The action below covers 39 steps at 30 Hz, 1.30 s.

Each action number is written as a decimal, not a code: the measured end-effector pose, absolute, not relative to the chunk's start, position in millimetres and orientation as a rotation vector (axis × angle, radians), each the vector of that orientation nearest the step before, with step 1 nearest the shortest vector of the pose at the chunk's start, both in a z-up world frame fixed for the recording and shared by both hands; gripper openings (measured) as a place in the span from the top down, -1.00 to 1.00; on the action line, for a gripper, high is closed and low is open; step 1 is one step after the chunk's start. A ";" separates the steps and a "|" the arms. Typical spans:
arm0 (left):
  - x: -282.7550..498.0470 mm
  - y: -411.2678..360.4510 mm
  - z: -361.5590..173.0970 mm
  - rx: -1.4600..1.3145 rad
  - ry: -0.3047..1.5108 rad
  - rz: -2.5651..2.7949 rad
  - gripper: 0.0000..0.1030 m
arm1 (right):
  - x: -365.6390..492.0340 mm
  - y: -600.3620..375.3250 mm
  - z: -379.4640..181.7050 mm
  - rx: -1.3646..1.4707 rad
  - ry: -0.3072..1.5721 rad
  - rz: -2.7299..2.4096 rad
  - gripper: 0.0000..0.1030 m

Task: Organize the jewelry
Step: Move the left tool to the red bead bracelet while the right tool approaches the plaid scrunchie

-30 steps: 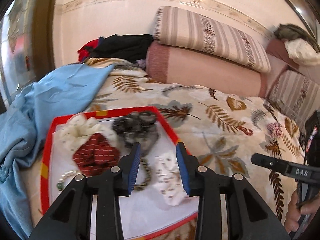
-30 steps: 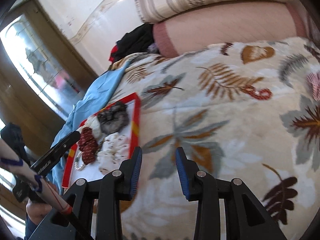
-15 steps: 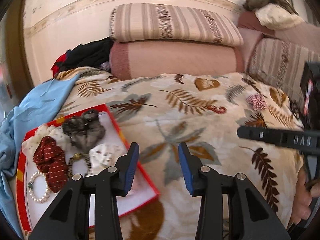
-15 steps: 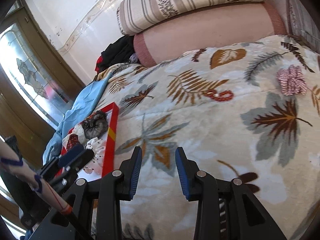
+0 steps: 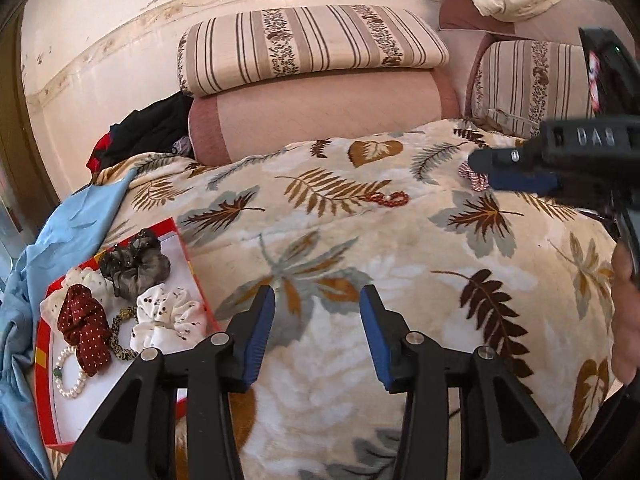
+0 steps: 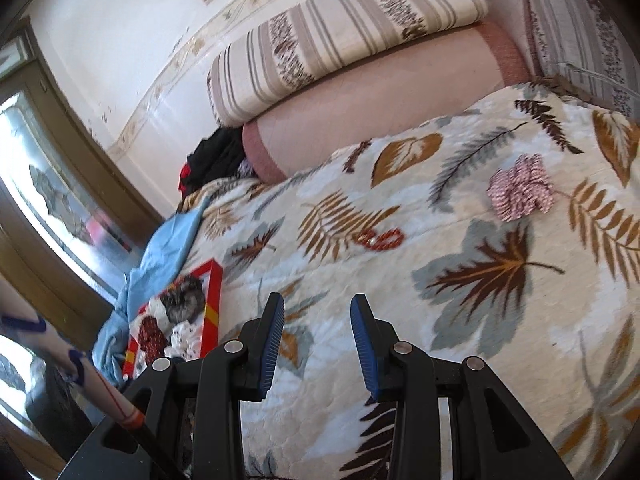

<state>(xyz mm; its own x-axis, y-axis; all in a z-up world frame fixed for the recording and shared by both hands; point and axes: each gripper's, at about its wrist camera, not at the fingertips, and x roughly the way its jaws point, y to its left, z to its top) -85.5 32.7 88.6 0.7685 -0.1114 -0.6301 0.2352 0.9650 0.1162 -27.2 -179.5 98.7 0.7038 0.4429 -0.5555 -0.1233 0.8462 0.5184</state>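
A red tray [image 5: 188,258] lies at the left on the leaf-print blanket and shows small in the right wrist view [image 6: 214,300]. It holds a grey scrunchie [image 5: 134,266], a white dotted scrunchie [image 5: 170,316], a red dotted scrunchie [image 5: 84,328], a pearl bracelet [image 5: 70,376] and a brown beaded bracelet [image 5: 118,340]. A red bead bracelet [image 5: 388,199] [image 6: 380,239] and a pink striped scrunchie [image 6: 520,188] lie loose on the blanket. My left gripper [image 5: 318,334] is open and empty to the right of the tray. My right gripper [image 6: 318,342] is open and empty over the blanket, and shows from the side in the left wrist view [image 5: 516,168].
A blue cloth [image 5: 60,240] lies left of the tray. Pink bolsters and striped cushions [image 5: 312,52] line the wall behind the bed. Dark clothes [image 5: 148,132] are piled at the back left. A glazed door [image 6: 52,200] stands at the far left.
Both grippers have swung right, away from the tray. The left gripper was over the tray's scrunchies and is now over bare blanket. The pink scrunchie and red bracelet came into view.
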 end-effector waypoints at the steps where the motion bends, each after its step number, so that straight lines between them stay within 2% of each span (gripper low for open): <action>1: -86.8 28.9 88.9 0.192 0.674 -0.191 0.15 | -27.1 -183.5 100.6 0.479 0.722 0.325 0.27; 16: -99.0 -40.7 100.9 0.300 0.682 -0.229 0.13 | -44.0 -267.4 125.3 0.614 0.640 0.254 0.19; 25: -109.6 -78.9 90.8 0.334 0.722 -0.295 0.08 | -48.2 -307.2 120.5 0.683 0.635 0.191 0.18; 32: -98.9 -90.2 77.4 0.302 0.796 -0.321 0.08 | -46.0 -319.4 112.4 0.706 0.660 0.160 0.15; 39: -63.7 -77.7 90.0 0.228 0.825 -0.284 0.07 | -20.9 -345.2 112.4 0.723 0.687 0.066 0.15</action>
